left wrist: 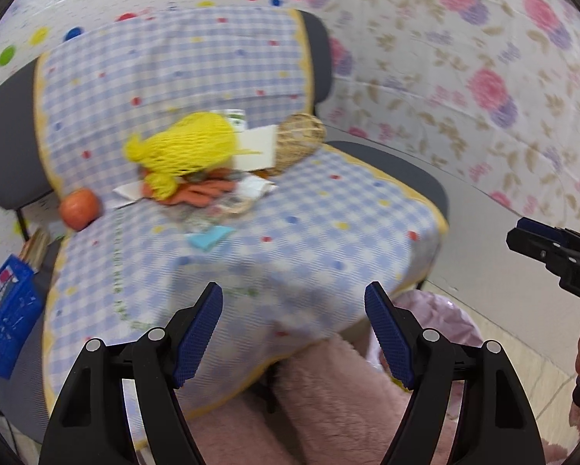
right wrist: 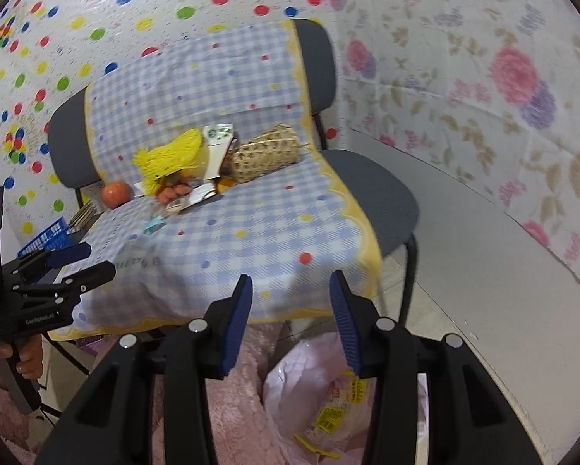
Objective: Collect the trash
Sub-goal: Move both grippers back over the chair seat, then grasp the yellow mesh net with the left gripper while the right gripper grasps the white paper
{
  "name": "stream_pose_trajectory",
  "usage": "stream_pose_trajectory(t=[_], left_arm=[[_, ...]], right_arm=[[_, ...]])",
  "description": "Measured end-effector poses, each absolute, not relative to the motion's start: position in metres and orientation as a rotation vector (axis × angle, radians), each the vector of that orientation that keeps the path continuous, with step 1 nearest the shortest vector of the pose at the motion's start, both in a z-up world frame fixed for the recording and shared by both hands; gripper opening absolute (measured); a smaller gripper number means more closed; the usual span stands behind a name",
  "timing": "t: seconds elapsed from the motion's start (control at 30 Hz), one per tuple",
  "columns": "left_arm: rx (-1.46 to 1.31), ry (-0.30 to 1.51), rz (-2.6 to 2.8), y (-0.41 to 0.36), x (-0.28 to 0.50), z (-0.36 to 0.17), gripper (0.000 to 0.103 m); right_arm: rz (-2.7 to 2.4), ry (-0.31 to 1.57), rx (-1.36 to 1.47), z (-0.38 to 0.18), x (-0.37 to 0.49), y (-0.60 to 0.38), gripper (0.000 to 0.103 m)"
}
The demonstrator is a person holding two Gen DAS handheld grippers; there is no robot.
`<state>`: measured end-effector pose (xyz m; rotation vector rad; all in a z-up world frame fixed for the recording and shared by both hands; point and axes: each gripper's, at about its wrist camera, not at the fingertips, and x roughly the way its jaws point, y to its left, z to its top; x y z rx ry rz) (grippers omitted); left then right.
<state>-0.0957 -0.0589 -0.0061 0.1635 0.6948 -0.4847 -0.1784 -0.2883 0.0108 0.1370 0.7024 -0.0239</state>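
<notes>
Your left gripper [left wrist: 294,329] stands wide with nothing between its blue pads [left wrist: 199,333]; it hangs over the front edge of the checked cloth [left wrist: 251,255] that covers the chair [left wrist: 398,170]. Your right gripper [right wrist: 290,321] is partly spread, narrower than the left, also empty, above the cloth's front hem. Each gripper shows at the edge of the other's view, with your hand [right wrist: 3,356] on the left one's handle.

Trash sits in a pile at the back of the seat, against the backrest: yellow foam net [right wrist: 170,159], white paper cup [right wrist: 216,143] lying behind it, woven basket [right wrist: 265,153] on its side just right of the cup, orange peel bits [right wrist: 175,190] and torn paper wrappers [right wrist: 197,197] under the net. A small light-blue scrap [left wrist: 208,238] lies on the cloth just in front of the pile. An orange [right wrist: 115,193] sits at the left edge of the seat, apart from the pile.

A pink plastic bag [right wrist: 313,379] stands open on the floor below the right gripper, beside the chair's front leg, with yellow-labelled wrappers [right wrist: 328,414] inside. Fuzzy pink fabric [left wrist: 328,407] lies left of the bag. A blue crate [left wrist: 3,310] is on the floor left of the chair. Left view is motion-blurred, small details unclear.
</notes>
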Motion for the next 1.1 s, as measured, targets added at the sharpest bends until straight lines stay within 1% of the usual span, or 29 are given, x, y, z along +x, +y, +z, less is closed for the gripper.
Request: stream_pose_trajectory(t=[0.03,0.1,0.2,0.27,0.33,0.37,0.5,0.67,0.77,0.9,1.1], left_arm=[[0.16,0.691,-0.468,-0.054,-0.092,-0.005,0.076],[0.144,0.685,-0.428,-0.042,-0.082,0.0,0.078],[0.115,0.684,-0.372,-0.027,-0.066,0.008,0.08],[0.107,0.683,-0.327,-0.018,-0.053,0.016,0.08],[0.121,0.656,-0.292,-0.014,-0.046,0.026,0.08],[0.14,0.63,-0.265,-0.013,-0.041,0.034,0.08],[0.18,0.563,-0.232,-0.018,-0.022,0.062,0.08],[0.247,0.522,-0.231,-0.051,0.012,0.083,0.08],[0.27,0.543,-0.25,-0.073,0.034,0.077,0.08],[0.34,0.59,-0.262,-0.112,0.063,0.048,0.08],[0.454,0.644,-0.208,-0.148,0.1,-0.002,0.08]], right_arm=[[-0.008,0.701,0.127,0.013,-0.17,-0.283,0.042],[0.012,0.694,0.109,0.016,-0.157,-0.276,0.05],[0.034,0.687,0.081,0.02,-0.137,-0.266,0.054],[0.044,0.683,0.063,0.022,-0.122,-0.262,0.054],[0.048,0.677,0.054,0.024,-0.11,-0.261,0.055],[0.049,0.672,0.053,0.026,-0.102,-0.261,0.058],[0.055,0.659,0.049,0.029,-0.08,-0.263,0.059],[0.037,0.652,0.065,0.034,-0.048,-0.276,0.059],[0.021,0.634,0.068,0.038,-0.033,-0.283,0.059],[0.003,0.62,0.093,0.038,-0.012,-0.294,0.059],[-0.008,0.658,0.143,0.02,0.01,-0.308,0.059]])
